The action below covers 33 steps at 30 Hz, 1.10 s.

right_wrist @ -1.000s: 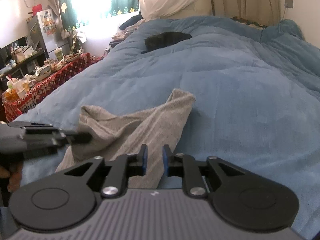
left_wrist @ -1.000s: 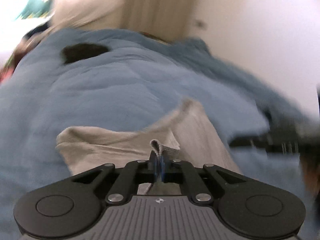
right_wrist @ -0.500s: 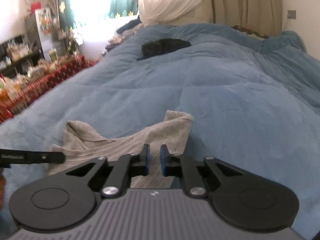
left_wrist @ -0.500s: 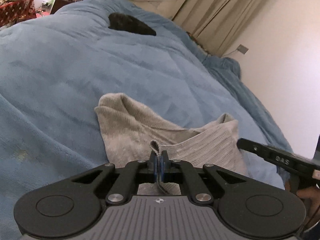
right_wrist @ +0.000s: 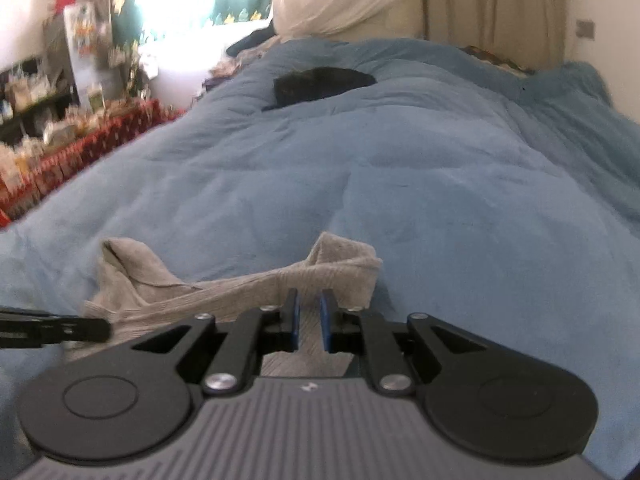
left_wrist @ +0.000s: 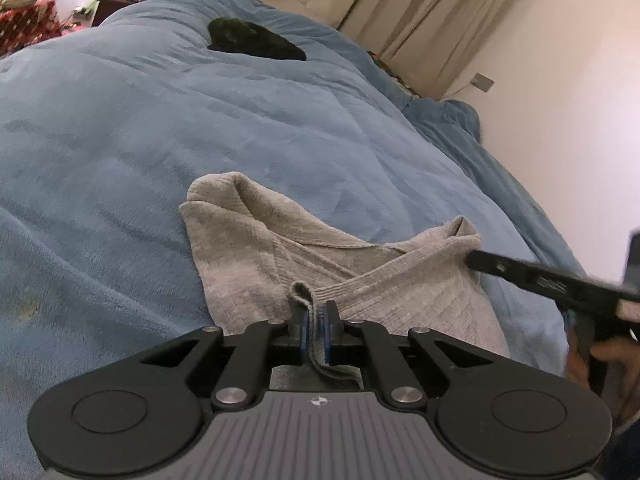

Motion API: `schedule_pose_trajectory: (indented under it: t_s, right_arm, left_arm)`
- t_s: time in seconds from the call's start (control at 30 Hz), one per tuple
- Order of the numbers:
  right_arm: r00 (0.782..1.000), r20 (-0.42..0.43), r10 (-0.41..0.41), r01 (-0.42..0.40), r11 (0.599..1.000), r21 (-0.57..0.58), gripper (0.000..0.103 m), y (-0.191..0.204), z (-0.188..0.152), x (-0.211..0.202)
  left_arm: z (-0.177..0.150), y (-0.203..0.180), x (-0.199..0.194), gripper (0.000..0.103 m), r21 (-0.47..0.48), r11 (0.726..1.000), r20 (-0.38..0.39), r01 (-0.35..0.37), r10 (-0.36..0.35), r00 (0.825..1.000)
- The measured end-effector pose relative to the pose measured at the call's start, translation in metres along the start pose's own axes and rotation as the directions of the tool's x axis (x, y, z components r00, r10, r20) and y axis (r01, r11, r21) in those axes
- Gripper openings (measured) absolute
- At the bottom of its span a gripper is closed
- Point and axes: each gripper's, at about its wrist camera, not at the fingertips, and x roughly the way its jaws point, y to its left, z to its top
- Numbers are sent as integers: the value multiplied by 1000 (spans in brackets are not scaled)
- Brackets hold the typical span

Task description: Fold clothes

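1. While the grey garment (left_wrist: pixel 352 264) lies crumpled at the near edge of the bed (left_wrist: pixel 200 128), the left tongs (left_wrist: pixel 316 328) are clamped almost fully together on a fold of its ribbed hem, which sticks up between the blue pads.
2. Right tongs (right_wrist: pixel 308 324) stand only narrowly apart, held just above the same ribbed band at its other end. Cloth shows in the gap, but the pads do not visibly press on it, so I judge nothing is gripped on that side yet.
3. Stretched between the two tongs, the hem runs roughly side to side across the near edge of the bed; that is the garment's long axis for now.
4. Beyond that line, the rest of the cloth bunches away from the tongs, with one raised lump (left_wrist: pixel 216 196) on the left side and another (right_wrist: pixel 344 256) just ahead of the right tongs.
5. Seen from the left wrist, the right tongs come in from the right, with a hand (left_wrist: pixel 608 364) behind them; seen from the right wrist, the left tongs (right_wrist: pixel 92 326) reach in low at the left.
6. Judging by this, the left side already has its corner, and the coming move turns on the right tongs pinching the hem directly under them.
7. Far up the bed, a dark item (right_wrist: pixel 320 84) lies well apart from all this.
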Motion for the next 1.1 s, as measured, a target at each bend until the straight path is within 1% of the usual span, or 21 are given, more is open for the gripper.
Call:
schedule_pose_trajectory:
  t_s: [0.03, 0.07, 0.17, 0.23, 0.27, 0.3, 0.37, 0.43, 0.5, 0.53, 0.6, 0.63, 0.7, 0.73, 0.8, 0.87, 0.93, 1.0, 1.03, 1.1]
  right_arm:
    - [1000, -10, -13, 13, 1000, -12, 11, 0, 2, 8]
    - [999, -24, -25, 24, 1000, -7, 8, -3, 3, 18]
    - [999, -44, -4, 7, 998, 64, 7, -17, 3, 34]
    - [1000, -30, -3, 5, 998, 67, 8, -17, 6, 28]
    - [1000, -21, -4, 5, 998, 60, 11, -14, 6, 22]
    - [1000, -14, 3, -2, 999, 54, 11, -10, 5, 14]
    - [999, -4, 37, -37, 998, 49, 11, -1, 0, -3]
    - [998, -4, 65, -65, 997, 29, 11, 10, -9, -20]
    - [997, -8, 75, -75, 997, -4, 11, 23, -20, -31]
    - [997, -10, 79, -79, 997, -21, 11, 30, -26, -36]
    - [997, -38, 72, -74, 996, -49, 11, 39, -37, -32]
    - [997, -52, 62, -65, 996, -61, 11, 43, -43, -29]
    - [997, -57, 50, -53, 997, -52, 10, 43, -46, -27]
    - [997, -48, 53, -55, 997, -44, 11, 44, -45, -33]
    - [997, -17, 71, -72, 997, -35, 12, 46, -44, -53]
    - [995, -6, 99, -100, 994, -40, 12, 50, -49, -72]
    - [994, -20, 111, -112, 992, -56, 12, 58, -61, -82]
    - [994, -56, 98, -101, 993, -67, 11, 62, -80, -84]
    - [993, -79, 85, -90, 994, -66, 11, 62, -91, -84]
    - [992, -99, 77, -82, 995, -53, 10, 59, -113, -86]
  left_arm:
    - [0, 0, 2, 5, 7, 1000, -1, -3, 3, 1000]
    - [-1, 1, 2, 5, 9, 1000, -2, -4, 4, 1000]
    - [0, 4, 4, 7, 14, 1000, -7, -8, 8, 1000]
    - [1, 5, 2, 7, 4, 1000, -6, 0, 0, 1000]
    - [1, 5, 1, 7, 0, 1000, -4, 3, -3, 1000]
    - [1, 4, -1, 8, -2, 1000, -2, 6, -6, 1000]
    - [0, 0, -8, 14, 2, 1000, 5, 11, -11, 1000]
    - [-2, -5, -16, 23, 14, 1000, 15, 15, -15, 1000]
    - [-5, -14, -27, 31, 56, 998, 36, 4, -6, 999]
    - [-8, -18, -32, 31, 81, 997, 46, -5, 1, 999]
    - [-13, -26, -37, 31, 123, 992, 54, -27, 21, 998]
    - [-16, -28, -37, 31, 133, 990, 48, -40, 34, 998]
    - [-20, -29, -41, 30, 120, 992, 38, -46, 41, 998]
    - [-22, -29, -44, 29, 111, 993, 37, -39, 35, 999]
    - [-28, -33, -54, 29, 98, 995, 45, 1, -6, 999]
    - [-33, -39, -59, 29, 109, 993, 41, 40, -45, 998]
    - [-41, -50, -58, 28, 133, 988, 23, 77, -81, 996]
    - [-50, -56, -52, 27, 151, 983, -2, 108, -109, 994]
    - [-55, -58, -48, 24, 164, 980, -19, 113, -111, 994]
    - [-69, -59, -37, 20, 211, 975, -74, 69, -54, 996]
